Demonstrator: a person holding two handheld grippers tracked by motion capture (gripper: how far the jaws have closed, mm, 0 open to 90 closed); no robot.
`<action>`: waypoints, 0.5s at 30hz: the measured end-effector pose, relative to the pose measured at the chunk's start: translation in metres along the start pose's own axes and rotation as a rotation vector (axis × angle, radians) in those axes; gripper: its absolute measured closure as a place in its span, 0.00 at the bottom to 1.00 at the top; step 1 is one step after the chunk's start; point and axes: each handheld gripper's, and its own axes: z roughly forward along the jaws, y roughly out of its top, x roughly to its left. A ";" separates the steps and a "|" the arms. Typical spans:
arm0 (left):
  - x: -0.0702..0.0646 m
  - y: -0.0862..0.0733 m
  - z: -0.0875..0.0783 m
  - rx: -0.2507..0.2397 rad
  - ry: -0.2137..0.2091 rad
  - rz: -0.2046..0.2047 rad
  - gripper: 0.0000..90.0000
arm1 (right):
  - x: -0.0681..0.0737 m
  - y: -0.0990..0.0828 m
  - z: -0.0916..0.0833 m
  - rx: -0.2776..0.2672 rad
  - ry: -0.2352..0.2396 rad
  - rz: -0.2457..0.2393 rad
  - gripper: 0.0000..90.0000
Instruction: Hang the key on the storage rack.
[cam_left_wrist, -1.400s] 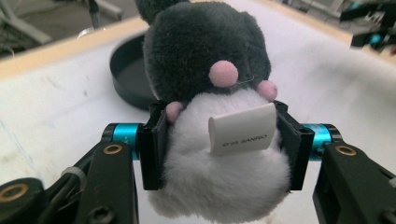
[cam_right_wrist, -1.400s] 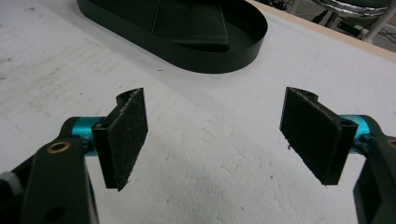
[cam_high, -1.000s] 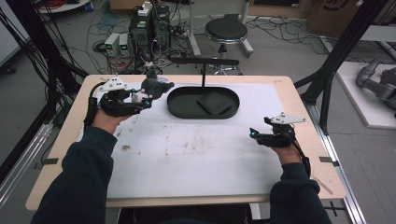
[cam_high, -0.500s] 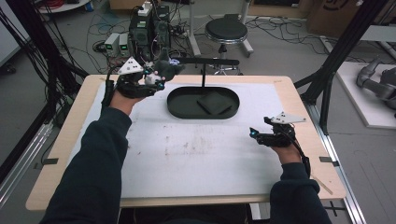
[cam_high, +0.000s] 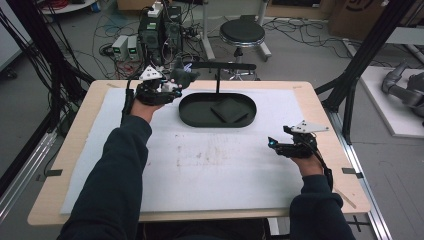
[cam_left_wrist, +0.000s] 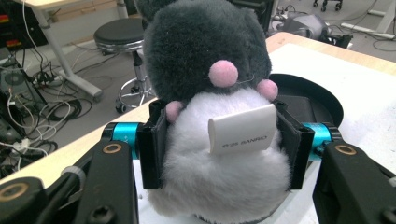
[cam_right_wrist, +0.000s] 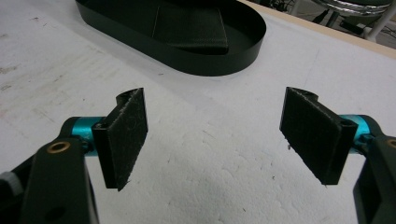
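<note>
A plush toy (cam_left_wrist: 212, 107), dark grey on top with a white belly, pink nose and a white label, is squeezed between the pads of my left gripper (cam_left_wrist: 223, 144). In the high view that left gripper (cam_high: 167, 85) holds the plush toy (cam_high: 181, 76) above the table's far left, just left of the black oval tray (cam_high: 200, 117). The tray (cam_right_wrist: 205, 58) holds a flat dark pad and has a T-shaped stand (cam_high: 218, 67) rising from its back. My right gripper (cam_high: 274, 143) hovers low over the white mat at the right, jaws wide apart with nothing between them (cam_right_wrist: 215, 140).
A white foam mat (cam_high: 210, 165) covers most of the wooden table (cam_high: 325, 107). Beyond the far edge are a black stool (cam_high: 242, 34), electronics boxes (cam_high: 159, 27) and floor cables. Black frame posts (cam_high: 360, 65) stand at the right and left.
My left gripper carried the plush toy from the left of the table away toward the far edge and rightward, closer to the tray's stand. The right gripper stayed put.
</note>
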 end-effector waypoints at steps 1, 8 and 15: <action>0.000 -0.001 -0.001 -0.002 0.004 0.000 0.51 | 0.000 0.000 0.000 -0.001 0.000 -0.003 0.26; -0.005 -0.003 -0.005 -0.016 -0.001 0.016 0.51 | 0.001 0.000 0.001 0.002 0.001 -0.006 0.27; -0.011 -0.001 -0.002 -0.013 -0.014 0.038 0.51 | 0.001 0.000 0.000 -0.002 0.001 -0.003 0.27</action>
